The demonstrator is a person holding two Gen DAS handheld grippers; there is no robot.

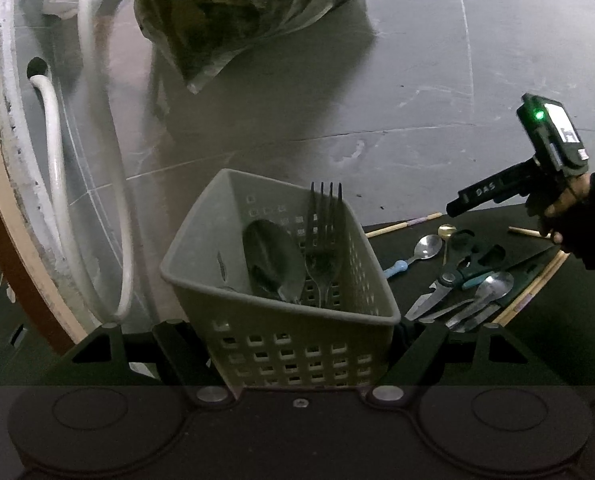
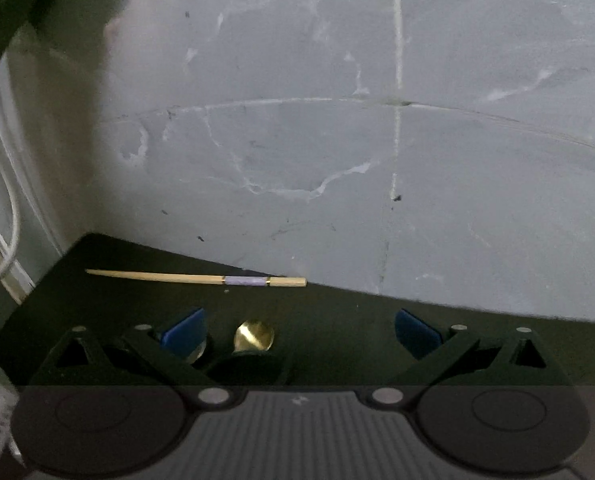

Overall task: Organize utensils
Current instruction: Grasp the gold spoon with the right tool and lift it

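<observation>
Your left gripper (image 1: pixel 297 332) is clenching the grey perforated basket (image 1: pixel 281 304) between its fingers, and a large spoon (image 1: pixel 273 258) and a fork (image 1: pixel 324 240) are already standing inside it. Just right of the basket, the remaining utensils are lying crowded on the black mat (image 1: pixel 537 320): a blue-handled spoon (image 1: pixel 419 254), scissors (image 1: pixel 449 280) overlapping more cutlery, and loose chopsticks (image 1: pixel 531 290).

Your right gripper (image 2: pixel 299 328) is hanging over the mat's far edge with its jaws released and wide apart, nothing pressed between the blue pads (image 2: pixel 185 330). A gold spoon (image 2: pixel 254 335) is lying between them, nearer the left pad. One chopstick (image 2: pixel 195 279) is lying crosswise just beyond, near the grey tiled floor (image 2: pixel 337 140). A white hose (image 1: pixel 57 184) and a plastic bag (image 1: pixel 249 12) are sitting well beyond the basket.
</observation>
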